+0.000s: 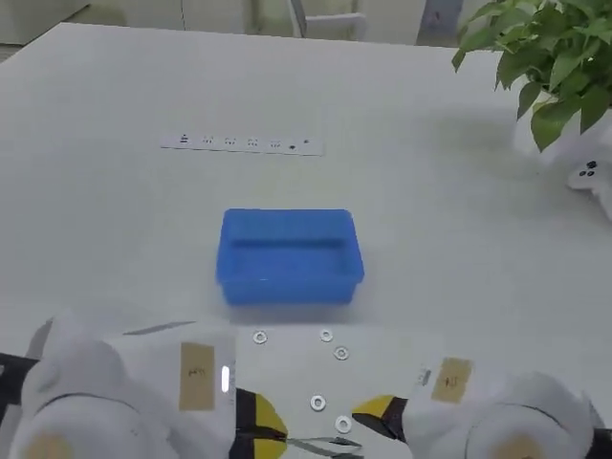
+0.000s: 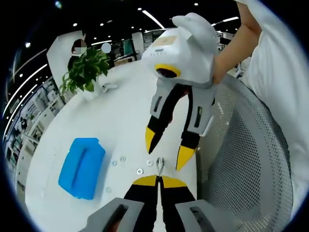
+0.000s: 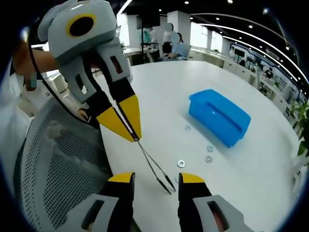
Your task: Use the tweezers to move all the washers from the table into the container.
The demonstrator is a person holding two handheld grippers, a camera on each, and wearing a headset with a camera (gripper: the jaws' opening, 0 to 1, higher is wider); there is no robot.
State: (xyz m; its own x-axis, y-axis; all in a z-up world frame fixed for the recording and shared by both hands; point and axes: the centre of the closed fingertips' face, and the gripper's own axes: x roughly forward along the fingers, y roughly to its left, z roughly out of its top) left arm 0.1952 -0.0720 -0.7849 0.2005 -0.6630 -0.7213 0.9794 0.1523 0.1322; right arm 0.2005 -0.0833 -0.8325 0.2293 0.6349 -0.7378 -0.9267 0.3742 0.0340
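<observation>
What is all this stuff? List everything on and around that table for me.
Table: one, white, under everything.
Container: one, blue, middle of the table.
Washers: five, silvery, loose on the table in front of the container.
Power strip: one, white, behind the container.
Plant: one, green, far right of the table.
Small device: one, white, beside the plant; too small to identify.
Chair: one, grey mesh, at the near table edge.
Tweezers: one pair, metal, at the near edge.
Left gripper: one, white with yellow tips, shut on the tweezers.
Right gripper: one, same colours, open, the tweezers' tip between its jaws.
</observation>
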